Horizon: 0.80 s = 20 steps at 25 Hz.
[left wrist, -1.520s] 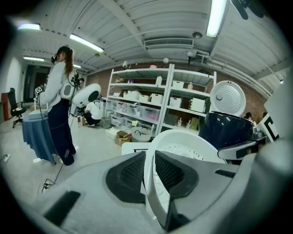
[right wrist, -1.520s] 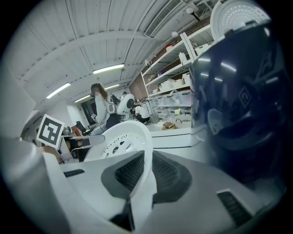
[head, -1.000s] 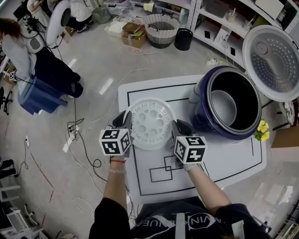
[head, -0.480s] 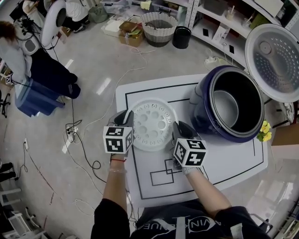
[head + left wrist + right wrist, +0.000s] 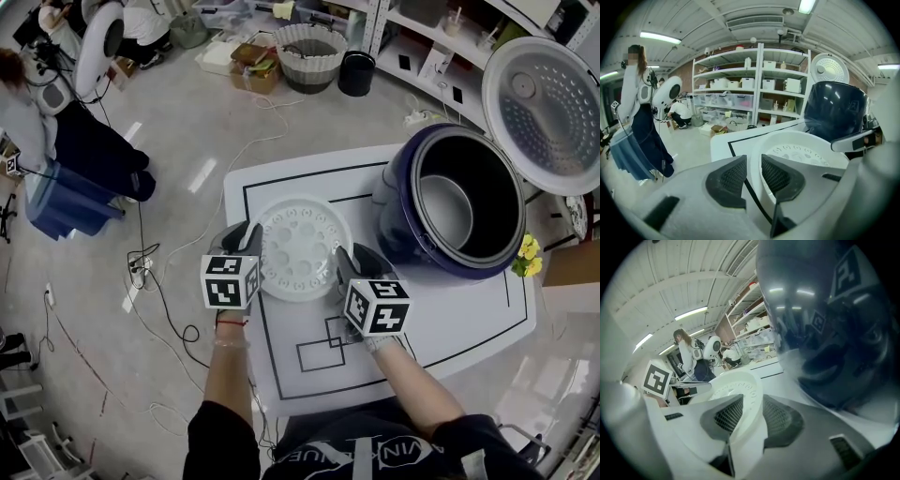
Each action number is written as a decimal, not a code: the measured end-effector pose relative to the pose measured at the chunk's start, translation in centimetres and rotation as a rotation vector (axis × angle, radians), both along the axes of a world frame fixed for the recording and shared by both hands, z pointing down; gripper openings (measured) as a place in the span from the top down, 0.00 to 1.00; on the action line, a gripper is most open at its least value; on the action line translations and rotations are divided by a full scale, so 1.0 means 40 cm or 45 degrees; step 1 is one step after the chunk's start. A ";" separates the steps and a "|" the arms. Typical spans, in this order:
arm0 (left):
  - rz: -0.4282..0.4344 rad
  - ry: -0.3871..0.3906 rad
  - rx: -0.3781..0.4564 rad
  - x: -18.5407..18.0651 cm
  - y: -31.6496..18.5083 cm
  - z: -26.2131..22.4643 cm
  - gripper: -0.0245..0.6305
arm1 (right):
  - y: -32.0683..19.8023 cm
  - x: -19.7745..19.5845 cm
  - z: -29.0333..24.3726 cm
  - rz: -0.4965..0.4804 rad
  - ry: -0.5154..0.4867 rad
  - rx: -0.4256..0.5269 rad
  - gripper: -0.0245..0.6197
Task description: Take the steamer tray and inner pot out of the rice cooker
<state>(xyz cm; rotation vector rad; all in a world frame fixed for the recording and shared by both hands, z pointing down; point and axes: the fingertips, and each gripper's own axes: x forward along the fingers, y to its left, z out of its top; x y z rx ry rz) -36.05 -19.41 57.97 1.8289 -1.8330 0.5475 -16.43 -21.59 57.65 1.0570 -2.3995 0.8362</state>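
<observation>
The white perforated steamer tray [image 5: 298, 246] lies flat on the white table [image 5: 450, 319], left of the dark blue rice cooker [image 5: 398, 234]. The cooker's lid [image 5: 548, 117] stands open and the metal inner pot [image 5: 450, 211] sits inside. My left gripper [image 5: 251, 236] straddles the tray's left rim and my right gripper [image 5: 341, 259] straddles its right rim. Both pairs of jaws have just been opening. In the left gripper view the tray's rim [image 5: 806, 150] runs between the left gripper's [image 5: 753, 164] parted pads. In the right gripper view the rim [image 5: 738, 387] passes loosely through the right gripper [image 5: 752, 411].
Black lines mark rectangles on the table. Yellow flowers [image 5: 525, 258] sit at the cooker's right. A person [image 5: 37, 112] stands at the far left by a blue bin [image 5: 66, 202]. Cables, a basket [image 5: 314, 52] and shelves lie beyond the table.
The tray has stayed at the same spot on the table between both grippers. The left gripper's marker cube has shifted slightly. The cooker and pot are unchanged.
</observation>
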 end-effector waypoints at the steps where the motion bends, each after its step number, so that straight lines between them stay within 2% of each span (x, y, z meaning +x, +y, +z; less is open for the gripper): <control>1: -0.005 -0.001 0.006 -0.003 0.003 -0.003 0.84 | 0.003 0.002 0.000 -0.007 -0.001 0.001 0.78; 6: -0.031 -0.043 0.042 -0.014 0.027 -0.037 0.83 | 0.033 0.021 -0.011 -0.035 -0.019 -0.003 0.74; 10: -0.036 -0.098 0.113 0.009 0.025 -0.116 0.83 | 0.055 0.037 -0.058 -0.113 -0.047 0.016 0.74; 15: 0.007 -0.028 0.223 0.095 0.007 -0.207 0.83 | 0.089 0.063 -0.132 -0.211 -0.056 0.098 0.74; 20: 0.100 0.004 0.328 0.197 -0.031 -0.300 0.83 | 0.119 0.095 -0.235 -0.280 -0.096 0.214 0.74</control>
